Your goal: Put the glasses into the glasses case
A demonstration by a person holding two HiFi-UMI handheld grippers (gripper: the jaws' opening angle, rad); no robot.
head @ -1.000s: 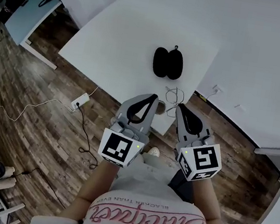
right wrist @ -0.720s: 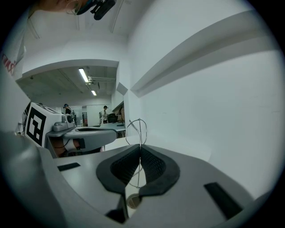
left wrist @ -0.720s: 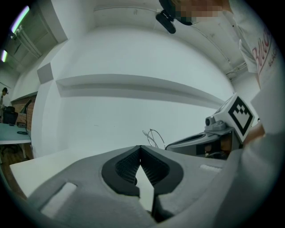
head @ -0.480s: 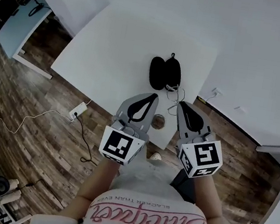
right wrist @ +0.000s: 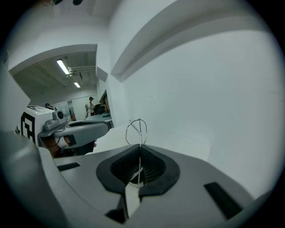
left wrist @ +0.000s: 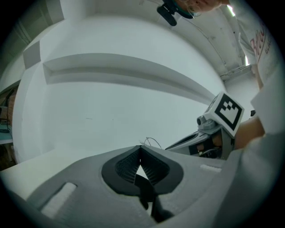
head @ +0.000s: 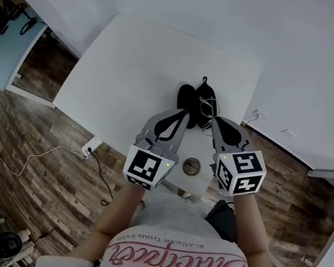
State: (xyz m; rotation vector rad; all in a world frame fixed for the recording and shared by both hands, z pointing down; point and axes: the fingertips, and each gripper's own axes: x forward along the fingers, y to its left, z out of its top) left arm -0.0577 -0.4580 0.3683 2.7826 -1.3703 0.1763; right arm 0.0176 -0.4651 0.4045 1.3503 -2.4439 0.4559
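The black glasses case (head: 188, 98) lies open on the white table (head: 133, 68), its two halves side by side. Thin wire-framed glasses (head: 209, 109) hang over the case's right half, with my right gripper (head: 213, 119) shut on them. In the right gripper view a wire loop of the glasses (right wrist: 140, 136) sticks up out of the closed jaws of the right gripper (right wrist: 140, 147). My left gripper (head: 185, 112) sits just left of it at the case's near edge. In its own view the left gripper (left wrist: 140, 148) is shut on nothing, with a bit of the glasses' wire (left wrist: 153, 141) just beyond the tips.
A round cable hole (head: 191, 166) sits in the table near its front edge, between my two grippers. A white wall rises behind the table. On the wooden floor to the left lies a white power strip (head: 93, 145) with a trailing cable.
Both grippers have moved forward from beyond the table's front edge to the case. The glasses in the right gripper now hang over the case's right half.
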